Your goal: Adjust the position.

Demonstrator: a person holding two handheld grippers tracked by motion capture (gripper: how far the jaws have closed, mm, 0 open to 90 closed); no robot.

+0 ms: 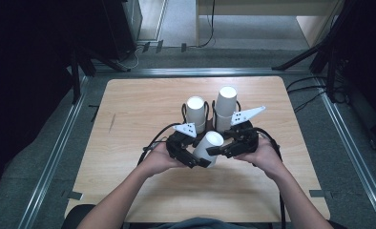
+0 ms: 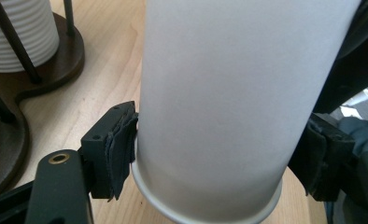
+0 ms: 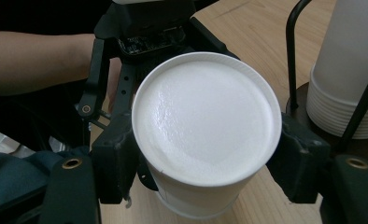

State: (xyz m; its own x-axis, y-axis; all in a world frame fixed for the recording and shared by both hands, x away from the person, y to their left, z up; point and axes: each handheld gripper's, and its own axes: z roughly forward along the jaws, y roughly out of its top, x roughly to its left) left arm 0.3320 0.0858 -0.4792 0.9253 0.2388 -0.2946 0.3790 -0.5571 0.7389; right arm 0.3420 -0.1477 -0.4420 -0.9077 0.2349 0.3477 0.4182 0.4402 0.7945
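Sitting tilted, the paper cup [image 1: 208,147] is clamped between both claws.

No legible text, labels, brands or numbers anywhere; white paper cup [image 1: 208,148] blank, table [image 1: 129,109] unmarked.

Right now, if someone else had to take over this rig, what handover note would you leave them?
Left gripper: shut on the white cup stack, jaws near its rimmed lower end.
Right gripper: shut on the same stack, jaws near its closed top end.
The stack is held tilted above the table, in front of the dark cup holder with two taller stacks.
Done: stack gripped by both grippers.
Left: probably pulling a cup off or racking the stack; I cannot tell which.
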